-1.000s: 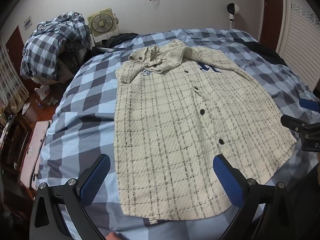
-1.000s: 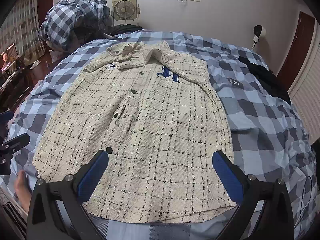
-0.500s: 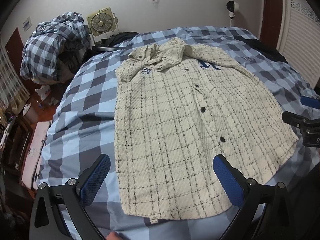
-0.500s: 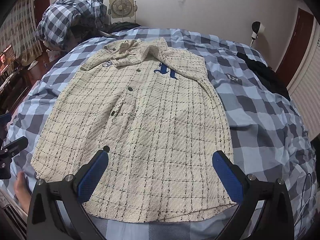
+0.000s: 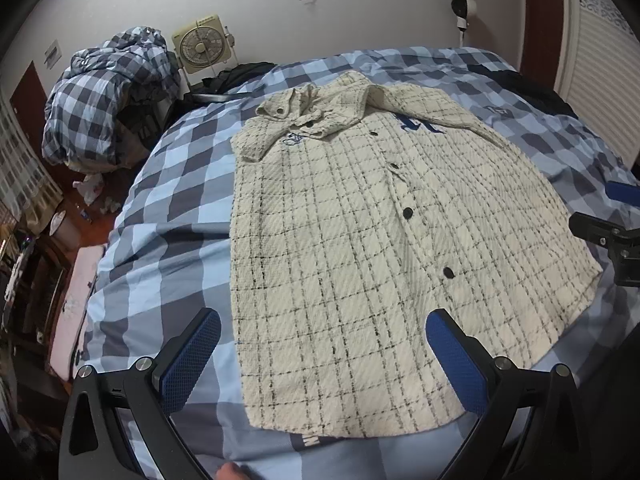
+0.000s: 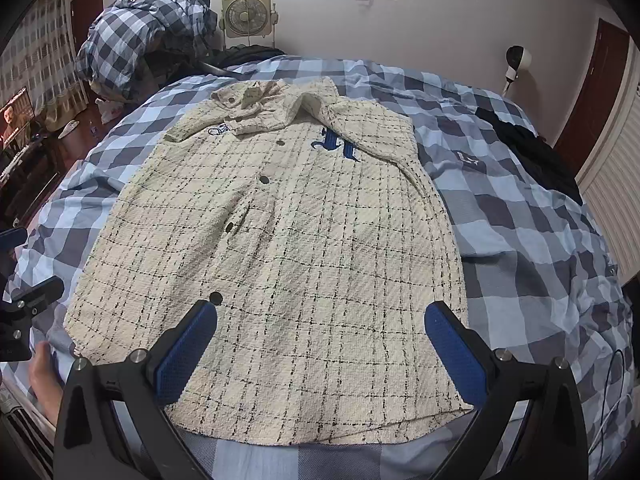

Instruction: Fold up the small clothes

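Note:
A cream shirt (image 5: 352,248) with a thin black check, dark buttons and blue embroidery lies flat and face up on the bed, collar toward the wall; it also shows in the right wrist view (image 6: 280,248). Its sleeves look folded in. My left gripper (image 5: 320,352) is open and empty, hovering above the hem's left part. My right gripper (image 6: 320,344) is open and empty above the hem's right part. The right gripper shows at the right edge of the left wrist view (image 5: 612,232). The left gripper shows at the left edge of the right wrist view (image 6: 24,300).
The bed (image 5: 168,200) has a blue and grey checked cover. A heap of checked bedding (image 5: 108,92) and a small fan (image 5: 202,46) stand at the back left. Dark clothing (image 6: 536,156) lies at the bed's right. Cluttered floor lies left of the bed.
Both grippers have drifted slightly back and up from the hem; the shirt appears a little farther away. The shirt itself has not moved and both grippers stay open.

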`<state>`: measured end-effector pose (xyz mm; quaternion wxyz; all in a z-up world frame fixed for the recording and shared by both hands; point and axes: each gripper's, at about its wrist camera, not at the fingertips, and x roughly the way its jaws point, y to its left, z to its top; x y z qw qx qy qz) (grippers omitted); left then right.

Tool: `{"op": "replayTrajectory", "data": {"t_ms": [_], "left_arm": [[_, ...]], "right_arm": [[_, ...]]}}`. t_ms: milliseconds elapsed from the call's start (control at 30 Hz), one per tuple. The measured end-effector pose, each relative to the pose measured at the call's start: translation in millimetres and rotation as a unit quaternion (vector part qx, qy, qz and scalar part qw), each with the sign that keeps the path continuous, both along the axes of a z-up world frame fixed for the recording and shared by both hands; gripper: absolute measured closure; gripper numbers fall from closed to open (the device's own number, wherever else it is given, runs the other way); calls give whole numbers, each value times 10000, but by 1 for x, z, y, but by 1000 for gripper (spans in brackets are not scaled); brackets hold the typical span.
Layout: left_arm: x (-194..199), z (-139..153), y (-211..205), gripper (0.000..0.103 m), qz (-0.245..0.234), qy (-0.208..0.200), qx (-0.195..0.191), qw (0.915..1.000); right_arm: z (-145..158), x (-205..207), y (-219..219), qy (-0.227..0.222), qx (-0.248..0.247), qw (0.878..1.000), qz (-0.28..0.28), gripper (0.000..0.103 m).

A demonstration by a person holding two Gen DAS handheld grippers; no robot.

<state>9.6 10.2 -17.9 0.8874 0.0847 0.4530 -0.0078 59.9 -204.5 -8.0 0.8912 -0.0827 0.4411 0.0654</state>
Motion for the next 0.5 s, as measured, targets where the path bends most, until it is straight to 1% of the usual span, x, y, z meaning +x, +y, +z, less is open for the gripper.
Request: {"op": "replayTrajectory", "data": {"t_ms": [433, 500], "left_arm": [[-1, 1, 0, 0, -4, 1, -16, 10000], [2, 3, 2, 0, 128, 12, -99, 9999]], "right_arm": [[-1, 0, 1, 19, -14, 10000, 17, 1], [-1, 0, 2, 27, -18, 10000, 20, 1]]}}
